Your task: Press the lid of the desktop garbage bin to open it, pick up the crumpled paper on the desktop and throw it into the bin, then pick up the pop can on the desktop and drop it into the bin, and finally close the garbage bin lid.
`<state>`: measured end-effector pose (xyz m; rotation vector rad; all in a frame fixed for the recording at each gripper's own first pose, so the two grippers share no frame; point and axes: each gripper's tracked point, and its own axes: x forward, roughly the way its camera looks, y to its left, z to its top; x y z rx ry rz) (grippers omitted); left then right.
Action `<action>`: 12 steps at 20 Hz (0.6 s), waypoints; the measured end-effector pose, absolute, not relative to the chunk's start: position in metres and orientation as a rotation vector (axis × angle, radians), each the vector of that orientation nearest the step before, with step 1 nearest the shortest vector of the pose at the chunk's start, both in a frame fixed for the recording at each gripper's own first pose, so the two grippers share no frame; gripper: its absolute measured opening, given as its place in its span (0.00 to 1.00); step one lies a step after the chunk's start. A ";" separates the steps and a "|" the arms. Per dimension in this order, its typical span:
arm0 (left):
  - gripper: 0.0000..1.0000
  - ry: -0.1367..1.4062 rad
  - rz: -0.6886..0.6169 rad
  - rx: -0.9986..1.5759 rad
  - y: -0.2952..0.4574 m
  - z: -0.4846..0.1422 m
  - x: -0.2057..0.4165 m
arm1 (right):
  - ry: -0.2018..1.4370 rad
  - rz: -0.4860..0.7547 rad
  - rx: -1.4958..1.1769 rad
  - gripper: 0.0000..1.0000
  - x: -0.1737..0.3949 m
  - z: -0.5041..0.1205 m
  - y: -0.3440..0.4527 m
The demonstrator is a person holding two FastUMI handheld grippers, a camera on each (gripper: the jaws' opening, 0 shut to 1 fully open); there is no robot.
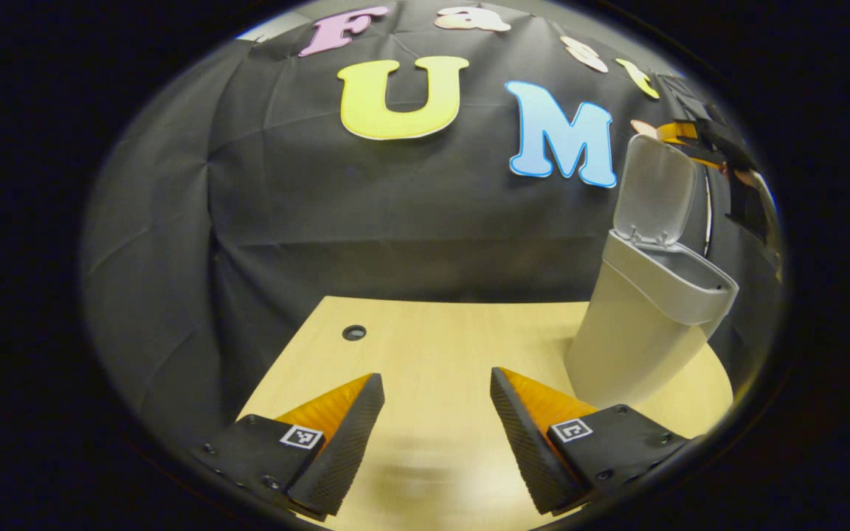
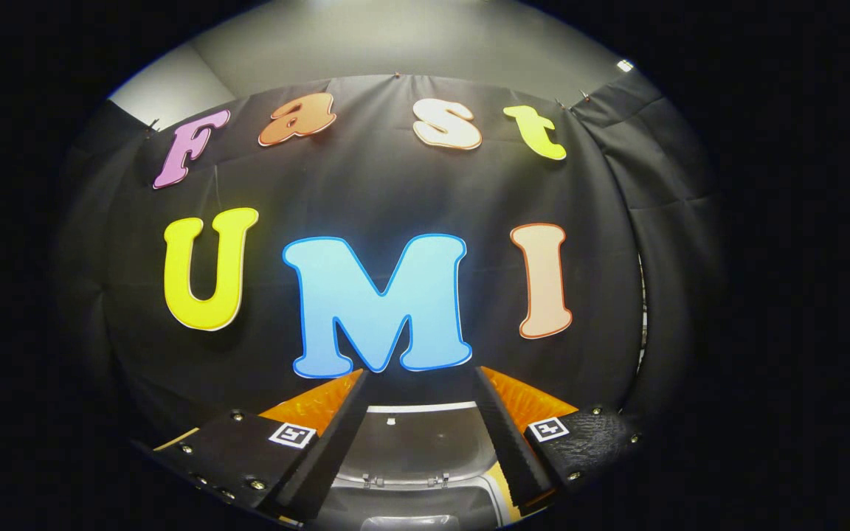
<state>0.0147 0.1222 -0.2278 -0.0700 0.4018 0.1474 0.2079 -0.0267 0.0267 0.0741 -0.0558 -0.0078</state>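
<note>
The garbage bin [image 1: 646,332] stands on the tabletop [image 1: 440,346], its lid [image 1: 654,192] raised upright. The right tongs [image 2: 417,420], apart and empty, hover directly above that lid [image 2: 414,442]; the left tongs [image 1: 436,413], likewise apart, sit off to the bin's left, so the right hand looks better placed to close it.

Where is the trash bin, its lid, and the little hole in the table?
bin [image 1: 628,346]: left gripper view, on its front wall.
lid [image 1: 655,188]: left gripper view, on the raised flap's inner face.
hole [image 1: 354,332]: left gripper view, at its centre.
</note>
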 end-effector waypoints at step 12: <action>0.96 0.364 0.104 -0.062 0.097 -0.208 0.006 | -0.004 0.006 0.071 0.89 0.146 -0.006 -0.025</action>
